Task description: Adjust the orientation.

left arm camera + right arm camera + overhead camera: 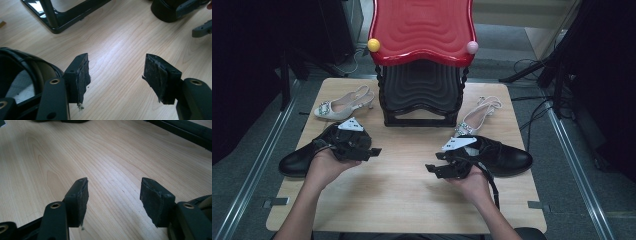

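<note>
Two black leather shoes lie on the wooden table (407,200): one (294,162) at the left and one (507,157) at the right. A pale slingback heel (343,105) rests at the back left, and another (477,117) at the back right. My left gripper (374,151) is held by a hand just over the left black shoe, jaws pointing right. In the left gripper view it (116,75) stands open over bare wood. My right gripper (433,169) sits beside the right black shoe, pointing left. It (113,197) is open too, with only wood between its jaws.
A rack with a red top shelf (422,30) and a black lower shelf (422,95) stands at the table's back middle; its black foot (57,22) shows ahead of the left gripper. Bare wood lies between the two grippers. Cables and dark stands crowd the floor at the right.
</note>
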